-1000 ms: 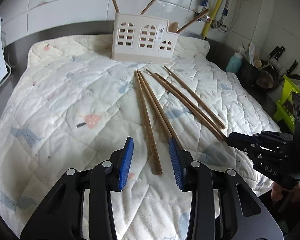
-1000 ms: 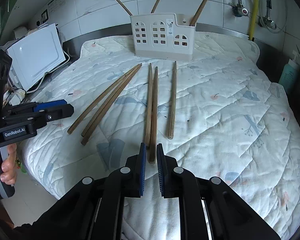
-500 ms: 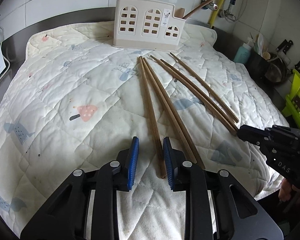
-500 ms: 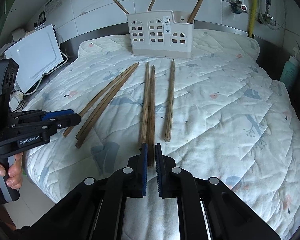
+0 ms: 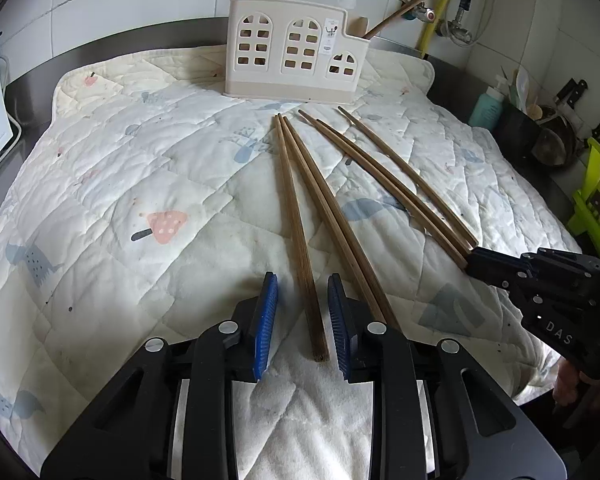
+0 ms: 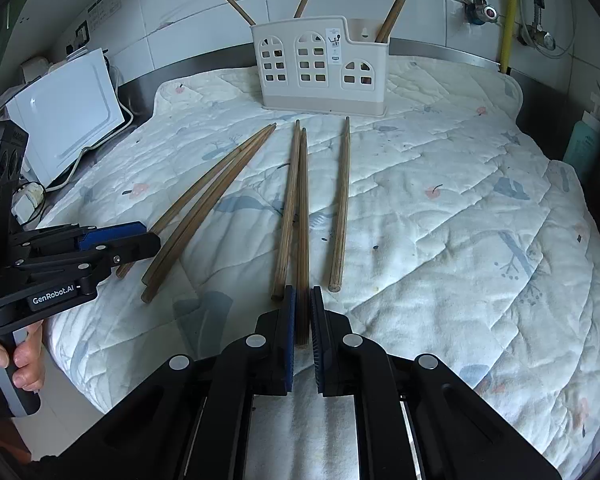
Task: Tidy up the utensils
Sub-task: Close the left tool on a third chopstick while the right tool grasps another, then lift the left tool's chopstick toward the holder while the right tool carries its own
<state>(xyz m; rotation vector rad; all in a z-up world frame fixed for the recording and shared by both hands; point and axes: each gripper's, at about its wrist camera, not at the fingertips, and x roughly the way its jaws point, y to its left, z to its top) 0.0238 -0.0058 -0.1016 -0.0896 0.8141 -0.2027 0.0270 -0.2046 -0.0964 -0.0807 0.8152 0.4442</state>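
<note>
Nearest: left hand-held gripper (image 5: 300,316) apart, straddling one chopstick (image 5: 296,232); right hand-held gripper (image 6: 302,328) nearly together around another chopstick (image 6: 302,232), contact unclear. Beyond, three more chopsticks on quilted mat (image 6: 440,208). Farthest, white holder (image 6: 320,68) with three sticks upright.

Quilted mat (image 5: 148,168) covers the table (image 5: 32,68). On the mat: five wooden chopsticks (image 6: 342,200) lying ahead of the right gripper (image 6: 302,328), white utensil holder (image 6: 320,68) standing beyond them, at the far edge.
</note>
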